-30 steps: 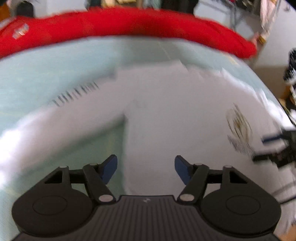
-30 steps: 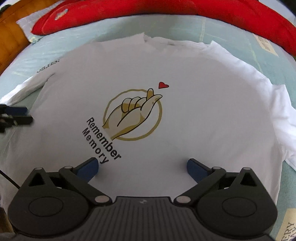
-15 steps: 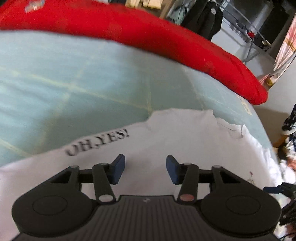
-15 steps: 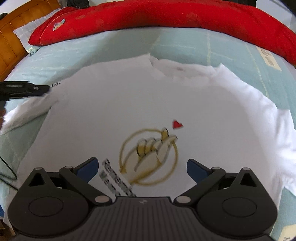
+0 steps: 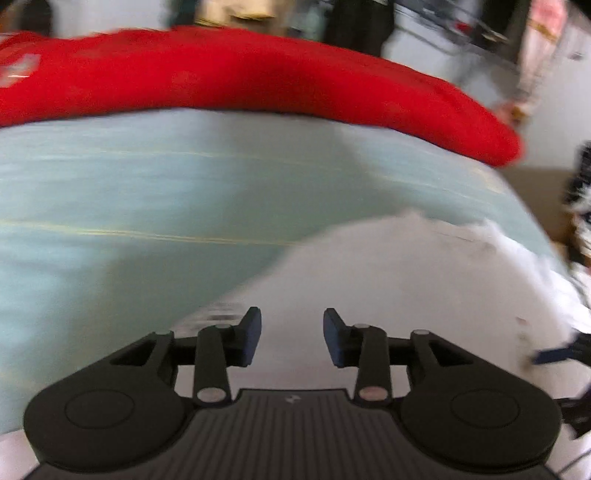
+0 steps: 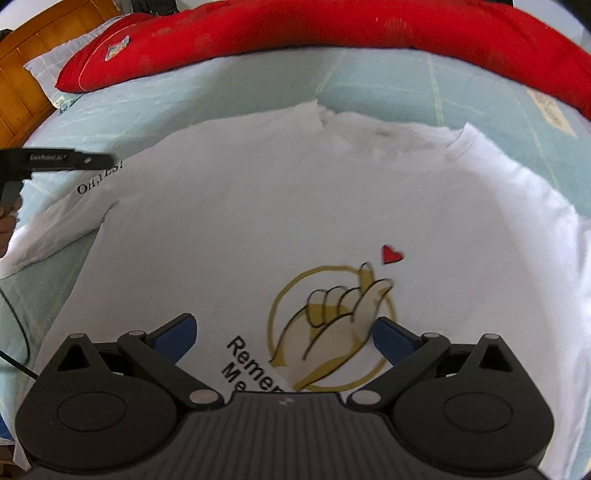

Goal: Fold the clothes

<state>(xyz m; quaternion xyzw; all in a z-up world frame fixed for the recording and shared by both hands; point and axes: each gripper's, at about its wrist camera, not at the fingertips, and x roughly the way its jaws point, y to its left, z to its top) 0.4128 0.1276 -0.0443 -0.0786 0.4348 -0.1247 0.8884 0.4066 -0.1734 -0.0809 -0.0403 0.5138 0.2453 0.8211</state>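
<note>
A white T-shirt [image 6: 258,206] lies face up on the bed, with a gold hand print, a red heart and black lettering. Its left sleeve [image 6: 74,206] reads "OH,YES!". My right gripper [image 6: 284,332] hovers open above the lower chest, over the print, with nothing between its fingers. My left gripper [image 5: 291,338] is open just above the shirt [image 5: 406,280] near its left shoulder; this view is blurred by motion. In the right wrist view the left gripper [image 6: 66,160] shows as a black bar over the sleeve. The right gripper's blue tip [image 5: 554,354] peeks in at the left view's right edge.
A long red bolster [image 6: 332,33] runs along the far side of the pale teal sheet [image 6: 221,92]. A wooden headboard [image 6: 22,74] and a pillow [image 6: 48,70] sit at the far left. A black cable [image 6: 18,332] trails on the left.
My left gripper swung from the shirt's side up to the left sleeve and shoulder, its jaws narrowing somewhat. My right gripper moved forward over the print.
</note>
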